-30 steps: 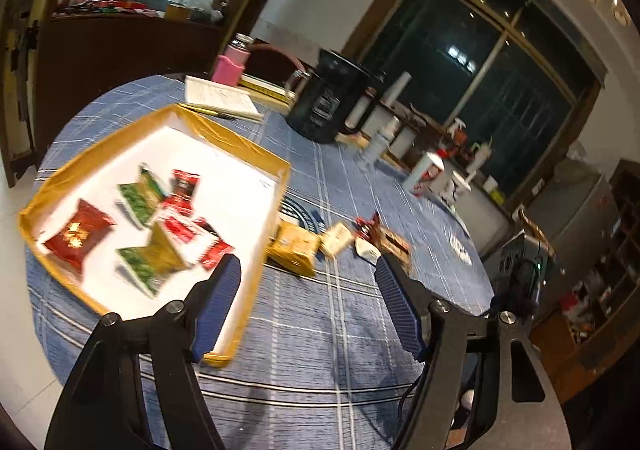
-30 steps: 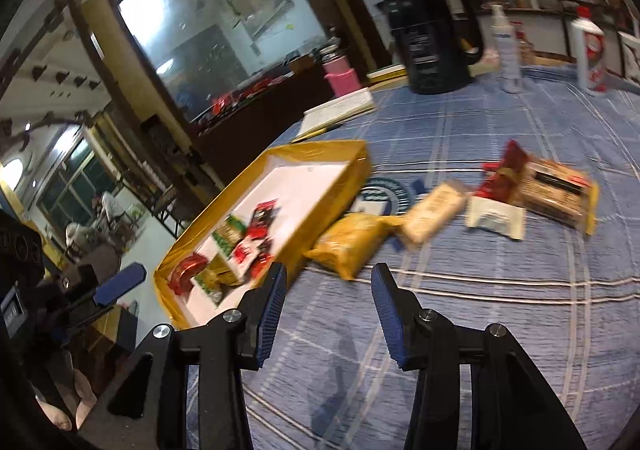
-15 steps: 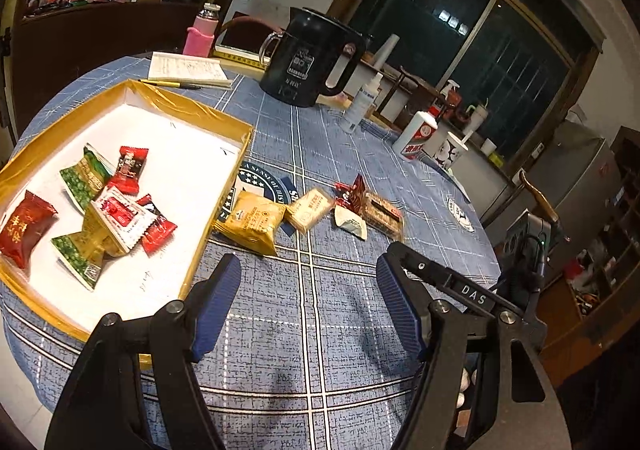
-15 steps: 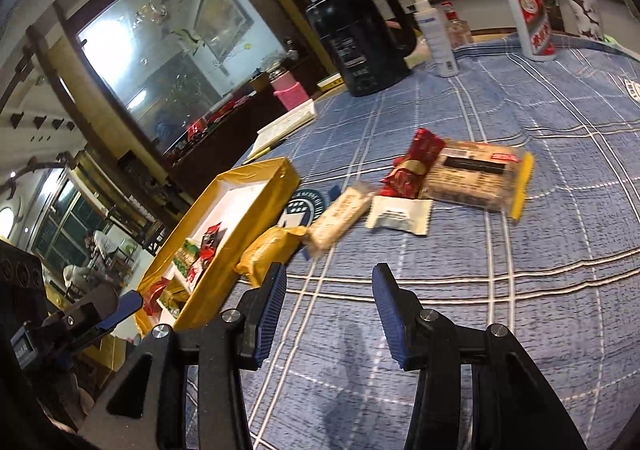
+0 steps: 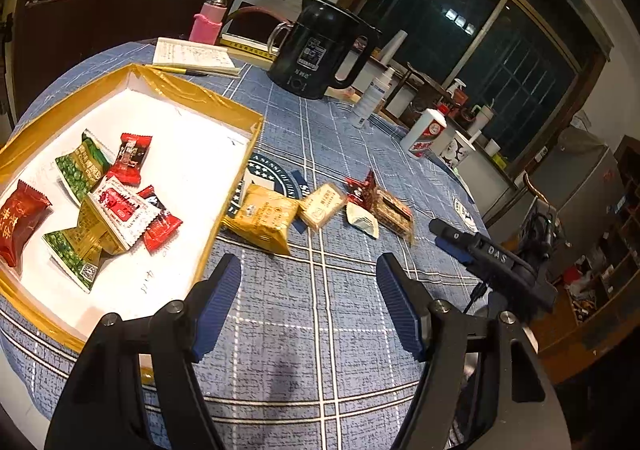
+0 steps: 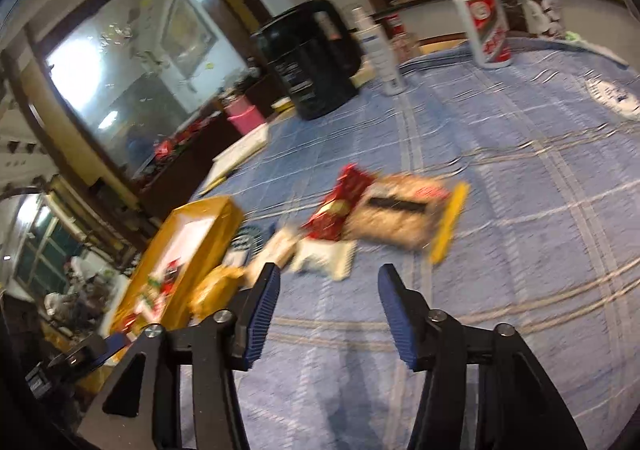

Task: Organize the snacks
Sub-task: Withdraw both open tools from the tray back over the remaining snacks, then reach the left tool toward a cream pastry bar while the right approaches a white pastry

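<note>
While both tools hang over the blue checked tablecloth (image 5: 320,314), the left gripper (image 5: 308,282) stands open and empty; the right gripper (image 6: 326,286) is opening, nothing between its pads. Beyond: gold-rimmed tray (image 5: 208,98), holding red, green and white snack packets (image 5: 116,206). Just right of the tray, a loose row on the cloth: yellow packet (image 5: 264,218), beige packet (image 5: 322,206), red wrapper (image 5: 360,188), white sachet (image 5: 364,219), brown bar (image 5: 394,212). Farther: black kettle (image 5: 320,54), spray bottle (image 5: 374,96), white bottle (image 5: 424,132), pink flask (image 5: 208,18).
</note>
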